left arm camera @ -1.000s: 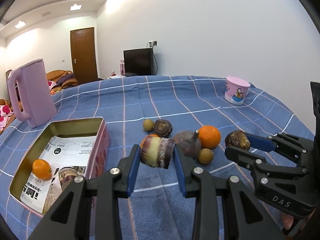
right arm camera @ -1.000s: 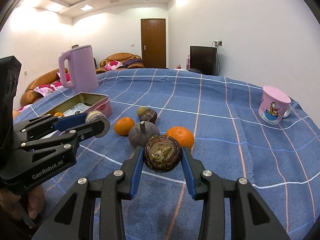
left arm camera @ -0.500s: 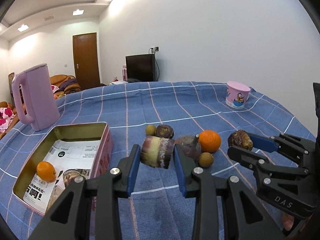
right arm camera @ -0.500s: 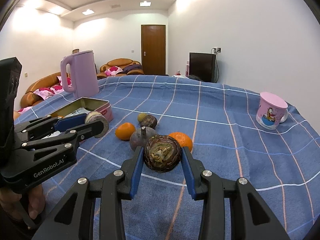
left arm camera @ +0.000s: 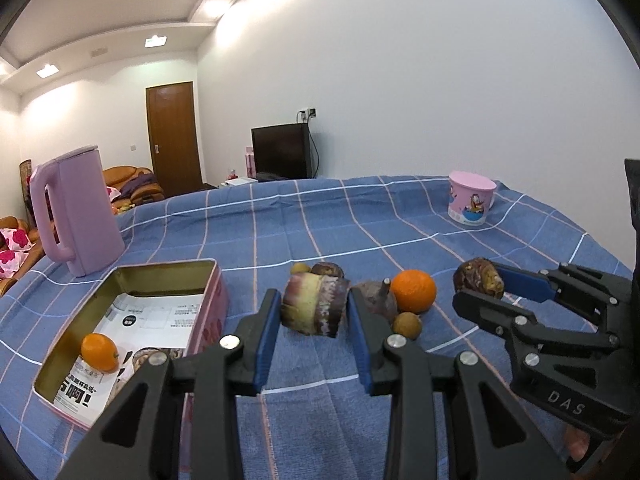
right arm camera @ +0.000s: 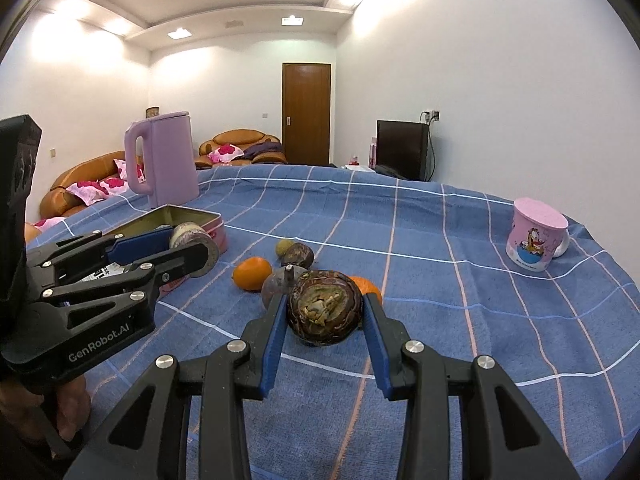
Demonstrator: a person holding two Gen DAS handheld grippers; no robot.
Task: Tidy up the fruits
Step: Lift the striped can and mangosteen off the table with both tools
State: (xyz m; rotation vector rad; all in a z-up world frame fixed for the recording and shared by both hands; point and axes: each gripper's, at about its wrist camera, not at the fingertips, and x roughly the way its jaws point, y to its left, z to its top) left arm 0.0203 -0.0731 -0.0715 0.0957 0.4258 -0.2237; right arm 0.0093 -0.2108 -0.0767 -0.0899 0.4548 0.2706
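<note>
1. Left tongs (left arm camera: 312,316) are pinching a cut purple-and-cream fruit piece (left arm camera: 314,306), hiding fruit behind.
2. Right tongs (right arm camera: 324,314) are gripping a dark round fruit (right arm camera: 325,307), half-covering an orange (right arm camera: 366,285) beyond.
3. Tin (left arm camera: 172,276), left of both tongs, is partly hiding its contents.

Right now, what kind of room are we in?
Likely a home living room: an orange sofa with pink cushions, a TV by the wall, and a table under a blue checked cloth.
</note>
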